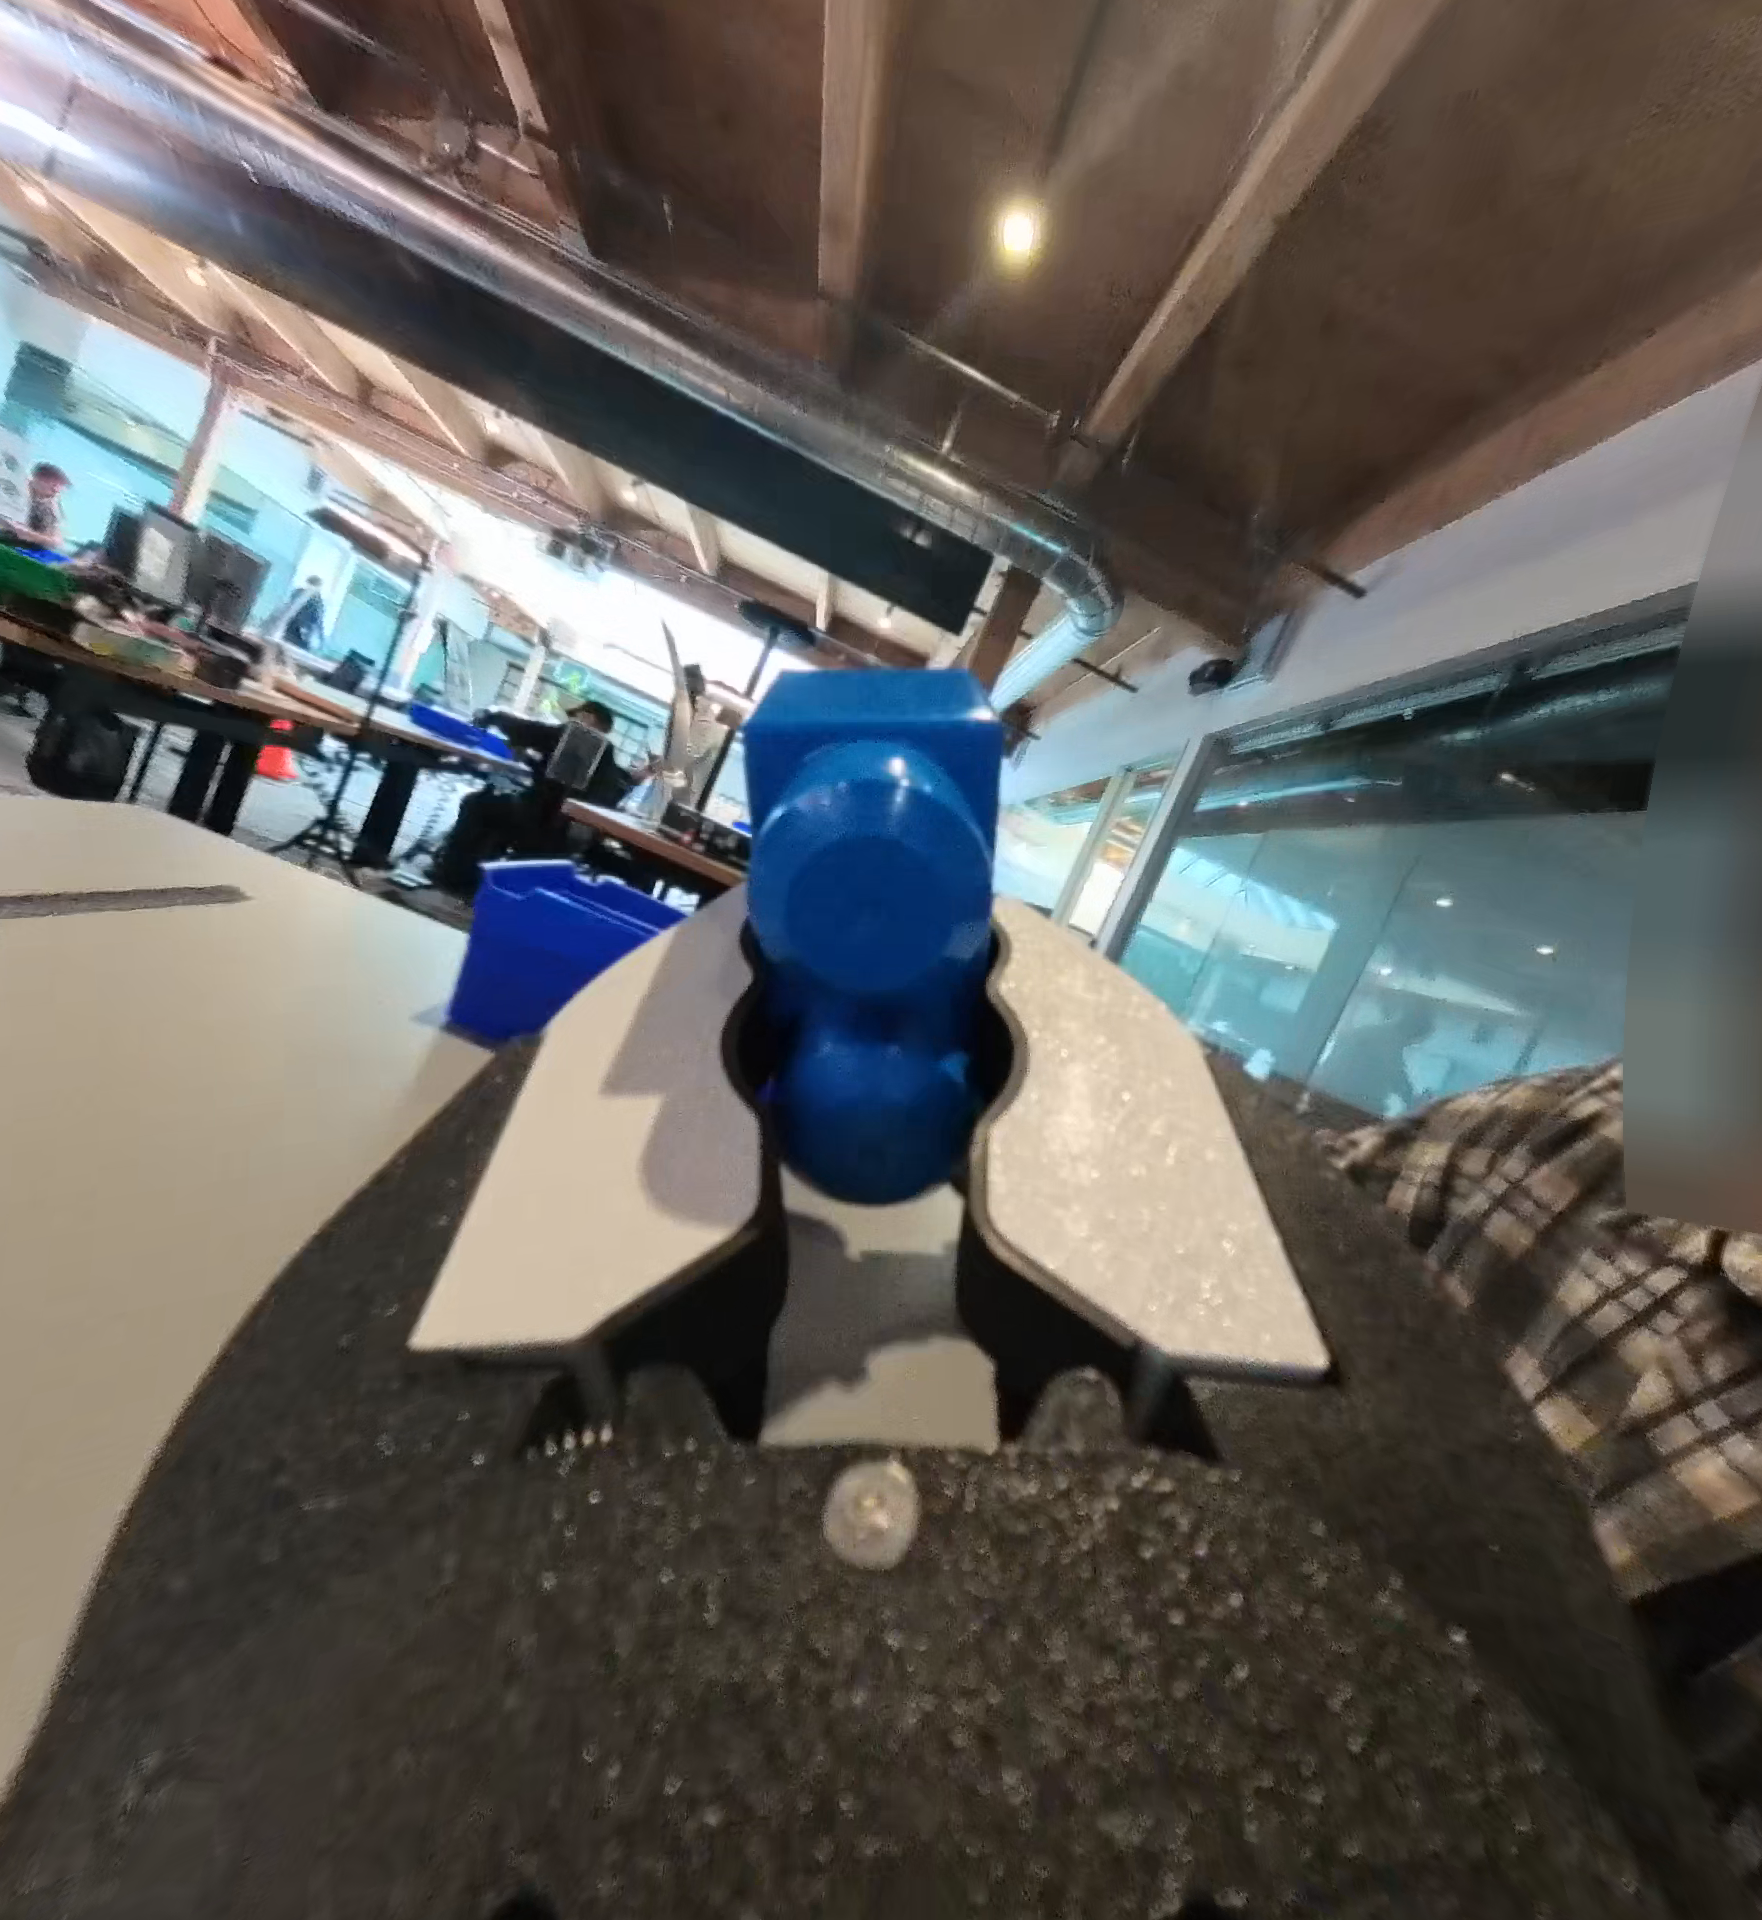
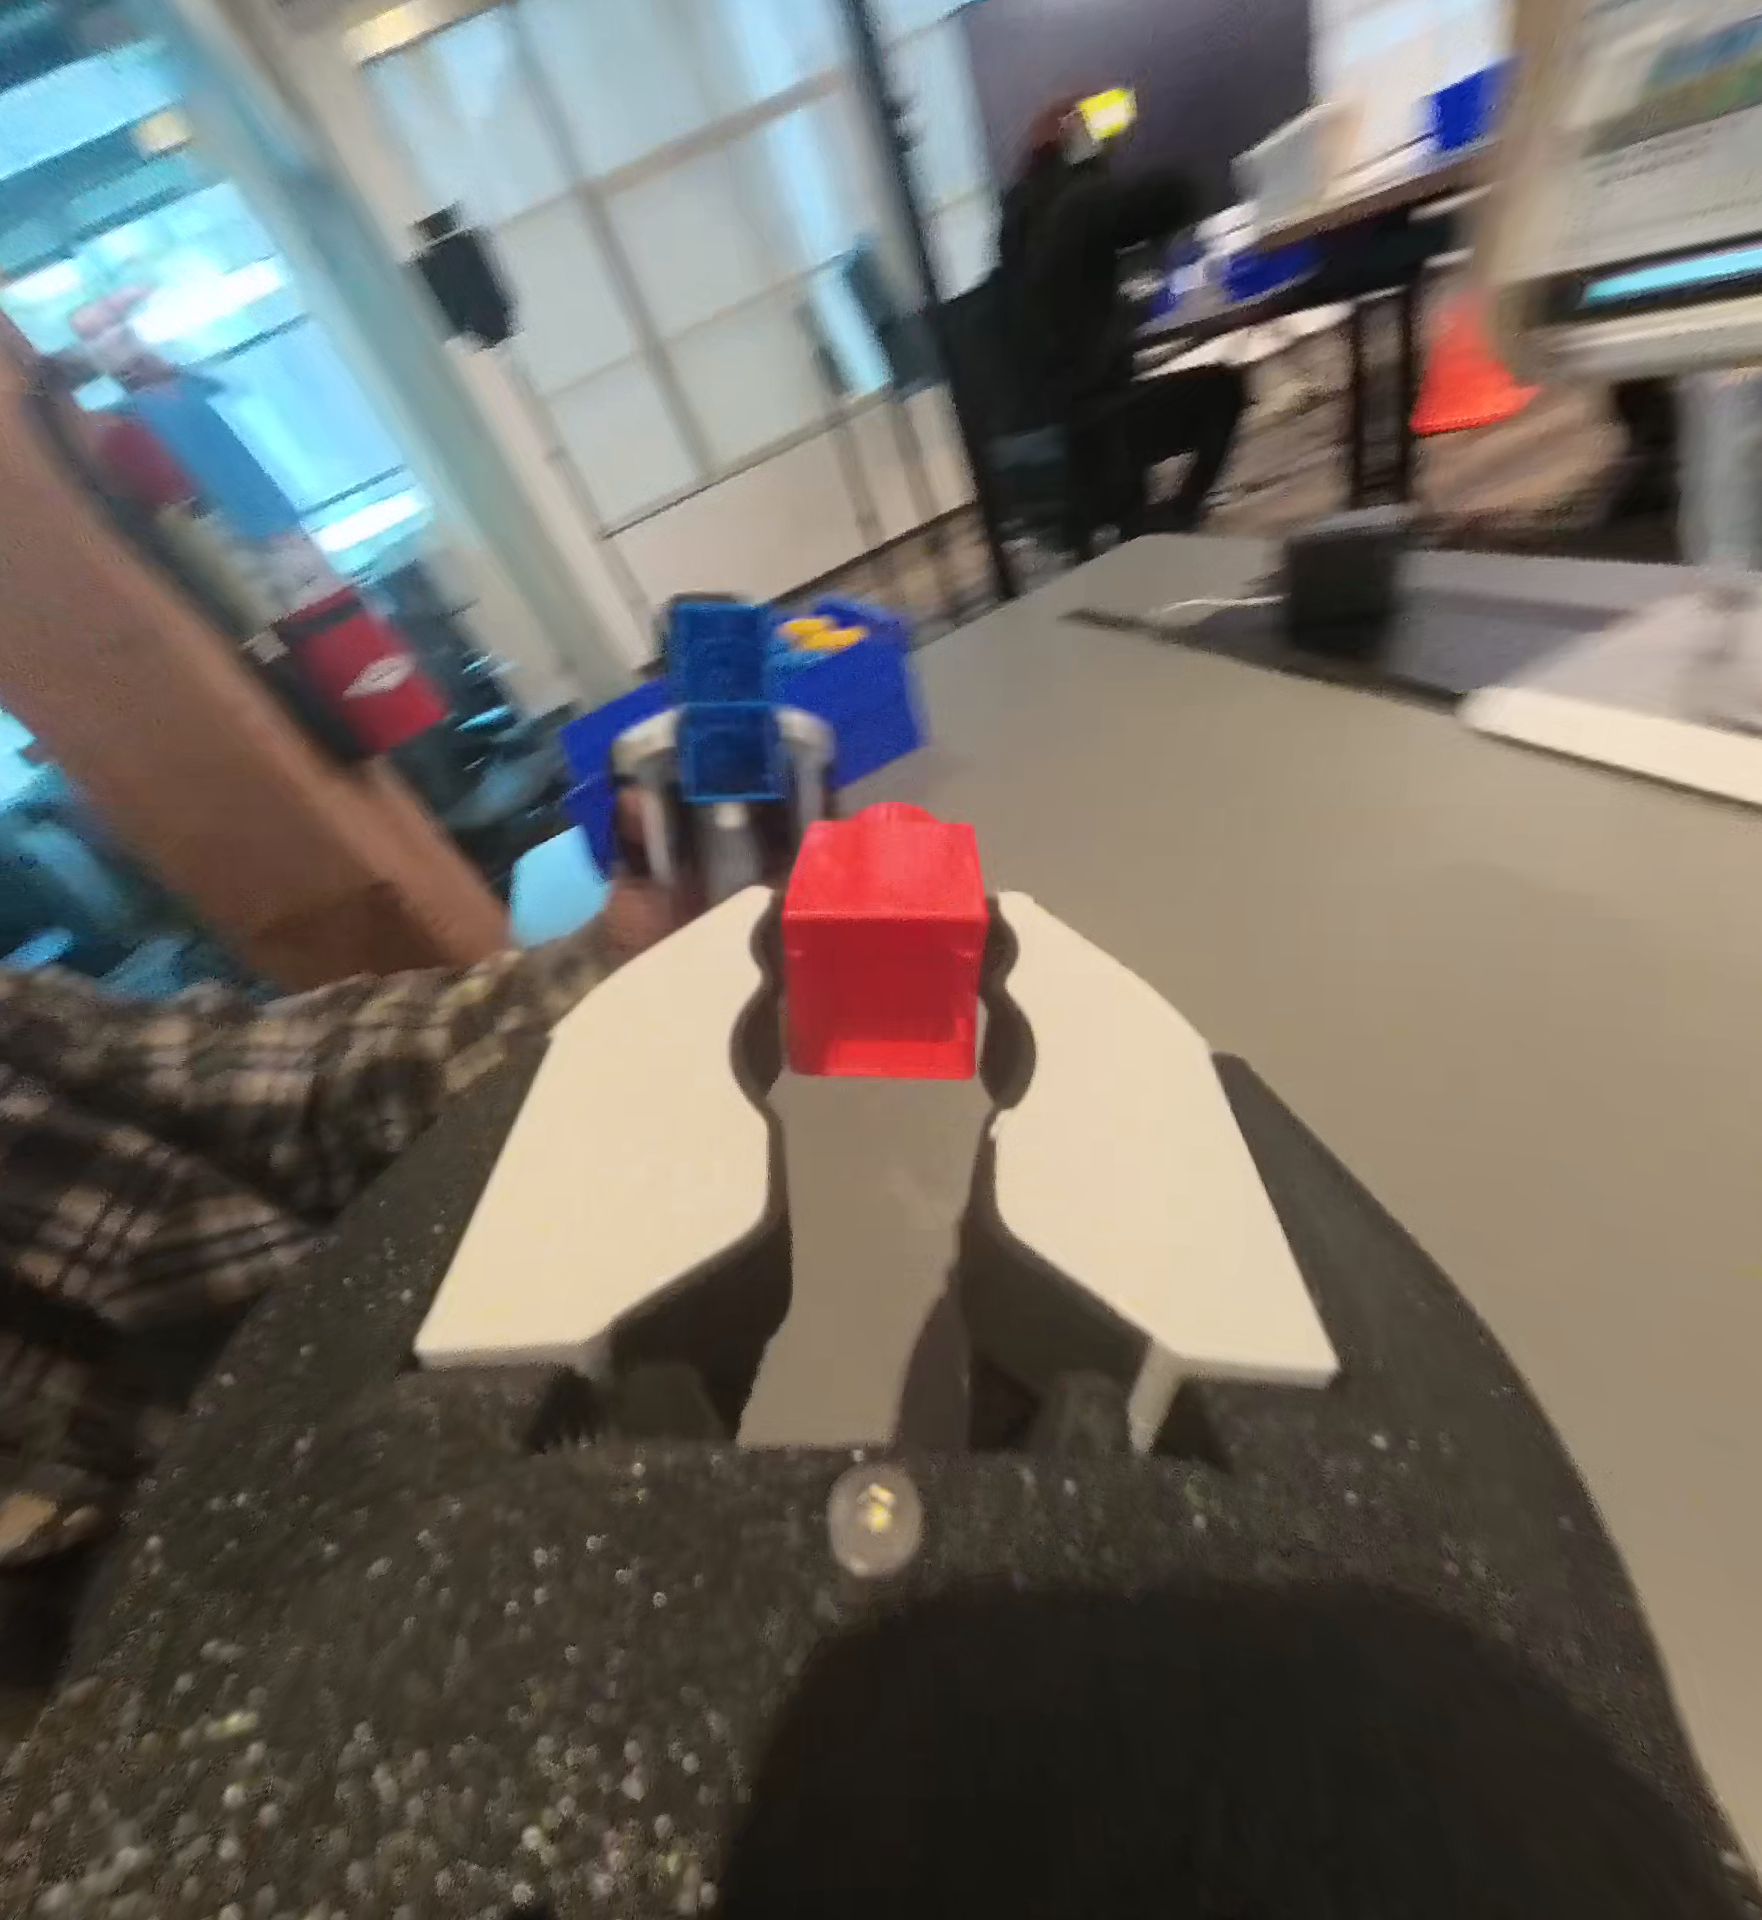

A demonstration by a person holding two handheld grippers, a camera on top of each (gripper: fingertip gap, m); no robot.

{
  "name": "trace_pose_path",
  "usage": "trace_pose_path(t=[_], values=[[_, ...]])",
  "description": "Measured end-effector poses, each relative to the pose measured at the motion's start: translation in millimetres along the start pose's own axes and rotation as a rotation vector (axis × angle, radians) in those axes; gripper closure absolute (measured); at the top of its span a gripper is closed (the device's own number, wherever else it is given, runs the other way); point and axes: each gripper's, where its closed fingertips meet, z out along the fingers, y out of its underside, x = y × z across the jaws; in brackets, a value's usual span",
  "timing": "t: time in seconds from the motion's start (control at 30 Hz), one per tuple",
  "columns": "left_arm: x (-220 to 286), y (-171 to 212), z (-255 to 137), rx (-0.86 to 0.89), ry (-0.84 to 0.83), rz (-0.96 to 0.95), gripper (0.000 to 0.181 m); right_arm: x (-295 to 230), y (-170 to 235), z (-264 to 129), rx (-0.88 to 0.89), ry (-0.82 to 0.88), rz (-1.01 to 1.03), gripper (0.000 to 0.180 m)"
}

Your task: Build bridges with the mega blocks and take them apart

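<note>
left gripper (image 1: 872, 1029) clamps a blue mega block (image 1: 872, 883), studs toward its camera; right gripper (image 2: 882, 997) pinches a red mega block (image 2: 882, 966). both are held off the grey table (image 2: 1376, 935), blue ahead-left of red, long axis upright.

My jaws are both filled, left by a blue block (image 1: 872, 935), right by a red block (image 2: 882, 961). From my right, bench (image 2: 1376, 935) lies bare toward 1 o'clock; at 11 the bin (image 2: 856, 686) stands, my left gripper (image 2: 721, 769) before it.
</note>
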Motion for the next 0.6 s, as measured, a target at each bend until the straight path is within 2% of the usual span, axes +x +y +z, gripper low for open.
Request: trace_pose_path(t=[0.1, 0.2, 0.3, 0.37, 0.47, 0.5, 0.6], values=[[-5.3, 5.8, -2.1, -0.115, -0.076, 0.128, 0.144, 62.1, -30.8, -86.0, 0.042, 0.347, 0.022, 0.144], [2.5, 24.1, 14.0, -0.193, -0.064, 0.157, 0.145, 134.7, -47.3, -186.8, -0.046, 0.778, 0.000, 0.144], [2.6, 50.7, 24.7, -0.307, -0.080, 0.213, 0.145, 185.8, -29.9, -256.7, -0.208, 1.035, 0.044, 0.144], [0.6, 63.2, 26.5, -0.361, -0.089, 0.232, 0.145, 205.6, -10.9, -275.4, -0.260, 1.080, 0.103, 0.143], [-4.7, 72.5, 25.6, -0.399, -0.103, 0.220, 0.145, 218.7, 10.1, -279.5, -0.297, 1.071, 0.164, 0.139], [-7.2, 74.5, 24.7, -0.408, -0.110, 0.211, 0.145, 219.8, 10.1, -278.6, -0.295, 1.076, 0.149, 0.129], [-12.4, 77.8, 22.8, -0.423, -0.125, 0.185, 0.145, 202.6, -10.3, -250.3, -0.236, 0.997, 0.044, 0.118]])
